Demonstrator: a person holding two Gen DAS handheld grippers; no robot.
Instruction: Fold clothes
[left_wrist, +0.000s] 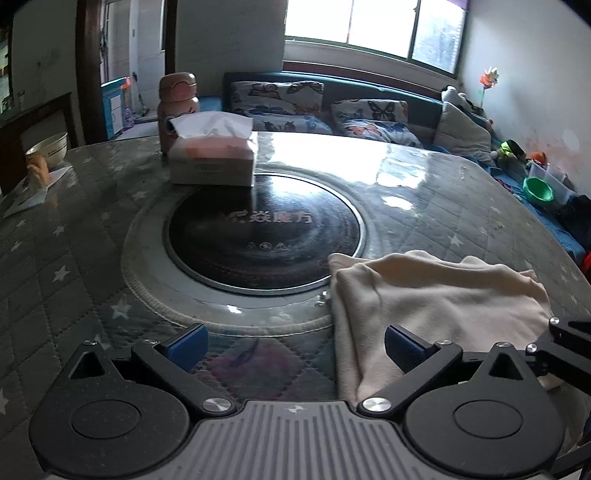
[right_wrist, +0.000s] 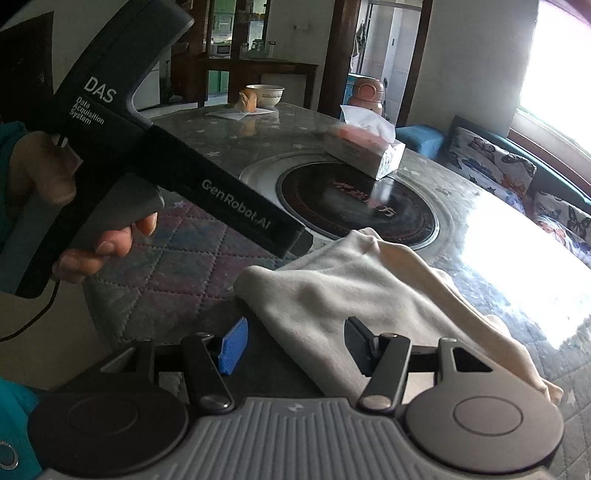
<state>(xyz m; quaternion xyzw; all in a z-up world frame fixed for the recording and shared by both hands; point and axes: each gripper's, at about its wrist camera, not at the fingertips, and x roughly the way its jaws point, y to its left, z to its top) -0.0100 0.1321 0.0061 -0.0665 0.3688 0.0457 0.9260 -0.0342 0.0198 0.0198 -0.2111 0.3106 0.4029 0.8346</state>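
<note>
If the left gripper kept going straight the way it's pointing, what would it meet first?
Probably the glass-covered table top just ahead of the open left gripper, at the pale ring around the black hotplate. The cream garment lies off to its right side. Depth is uncertain.

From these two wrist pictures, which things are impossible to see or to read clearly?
- Cream garment: in the left wrist view its near edge is hidden behind the left gripper; what kind of garment it is cannot be told.
- Lettering on the black round plate: too blurred to read in either view.
- Tissue box: it hides the lower part of the pink bottle.
- Window: overexposed in the right wrist view.
</note>
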